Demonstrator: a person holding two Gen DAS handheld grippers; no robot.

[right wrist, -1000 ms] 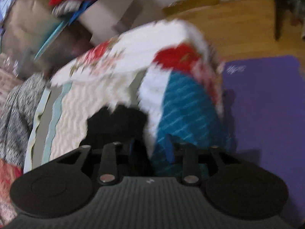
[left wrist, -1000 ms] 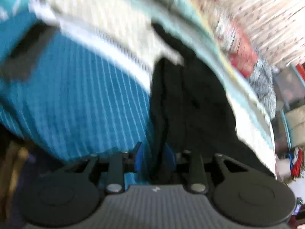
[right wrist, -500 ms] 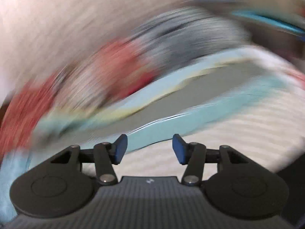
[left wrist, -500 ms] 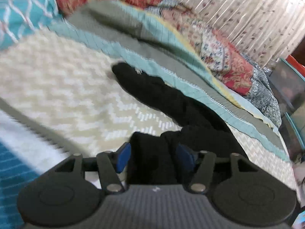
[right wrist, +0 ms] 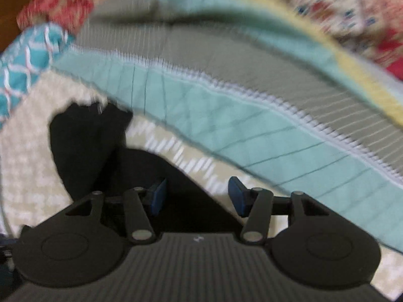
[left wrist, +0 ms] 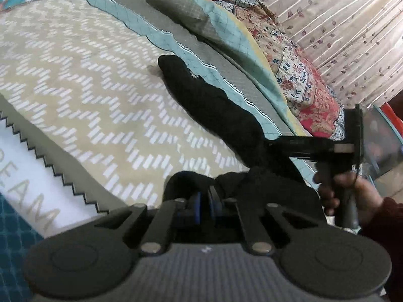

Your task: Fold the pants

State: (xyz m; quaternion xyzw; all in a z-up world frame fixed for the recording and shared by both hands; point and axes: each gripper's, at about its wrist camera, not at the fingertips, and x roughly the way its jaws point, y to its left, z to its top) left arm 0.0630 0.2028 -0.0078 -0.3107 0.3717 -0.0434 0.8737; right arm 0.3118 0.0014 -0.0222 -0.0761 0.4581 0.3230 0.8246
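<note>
The left gripper has just snapped closed on a bunch of the pants, which lie on the bedspread (near end gathered). The right gripper, narrowing but still parted, hangs over them, gripping nothing. A fold looks ready to start.

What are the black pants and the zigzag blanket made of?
The black pants look like soft, matte cloth, maybe knit: they bunch and sag limply. The zigzag blanket looks like printed woven cotton, flat and dull, with gentle wrinkles. I can't tell for sure.
</note>
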